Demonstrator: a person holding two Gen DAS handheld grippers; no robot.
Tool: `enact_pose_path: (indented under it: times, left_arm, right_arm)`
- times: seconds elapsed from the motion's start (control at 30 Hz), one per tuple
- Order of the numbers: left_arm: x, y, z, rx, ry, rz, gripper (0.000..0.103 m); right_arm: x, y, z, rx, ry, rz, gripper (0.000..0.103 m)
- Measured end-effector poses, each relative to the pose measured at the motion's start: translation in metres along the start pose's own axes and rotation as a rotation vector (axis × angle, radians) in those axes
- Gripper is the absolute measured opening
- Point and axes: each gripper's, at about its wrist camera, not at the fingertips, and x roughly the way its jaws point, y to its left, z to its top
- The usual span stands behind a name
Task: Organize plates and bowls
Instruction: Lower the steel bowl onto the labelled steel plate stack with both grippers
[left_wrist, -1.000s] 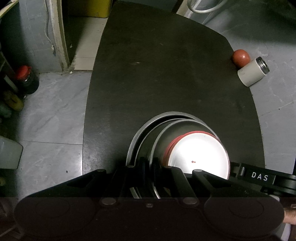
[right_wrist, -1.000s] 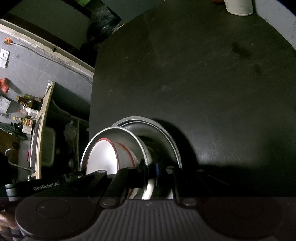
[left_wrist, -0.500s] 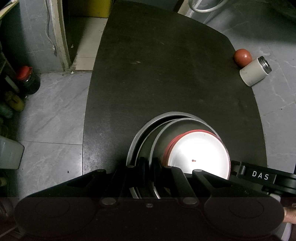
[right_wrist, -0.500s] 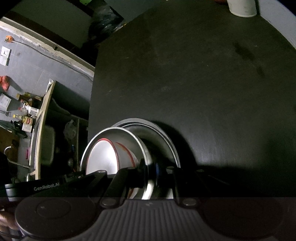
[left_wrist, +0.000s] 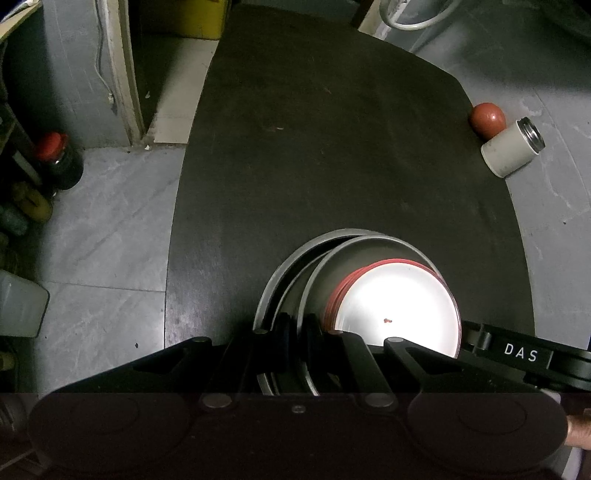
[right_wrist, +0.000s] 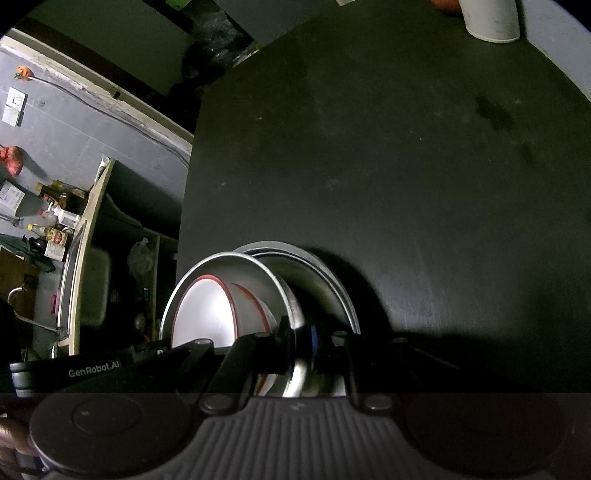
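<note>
Two grippers hold one nested stack of dishes above the near end of the dark table (left_wrist: 332, 155). Left gripper (left_wrist: 297, 332): fingers nearly closed, pinching the rim of the steel plate (left_wrist: 364, 247) from the left side. Right gripper (right_wrist: 299, 332): fingers likewise drawn close, clamped on the same plate's rim from the opposite side; its body, marked "DAS", shows at lower right of the left wrist view. Inside the steel plate sits a white bowl with a red rim (left_wrist: 399, 302), strongly overexposed; a small dark speck lies on its surface. Under the steel plate, a larger steel dish (left_wrist: 295, 258) shows as an offset crescent; whether it rests on the table or hangs with the stack is not clear from either view. Far right table edge: a white cylindrical container (left_wrist: 511, 153) on its side, with a red ball (left_wrist: 487, 119) touching or just beside it.
</note>
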Motion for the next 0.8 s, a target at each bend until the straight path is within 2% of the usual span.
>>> enact_pose_path:
  times: [0.8]
  left_arm:
    - [-0.0047,0.0011,0.0011,-0.002,-0.026,0.008,0.007]
  right_arm:
    - [-0.0010,-0.0030,-0.0010,-0.007,-0.018,0.013,0.012]
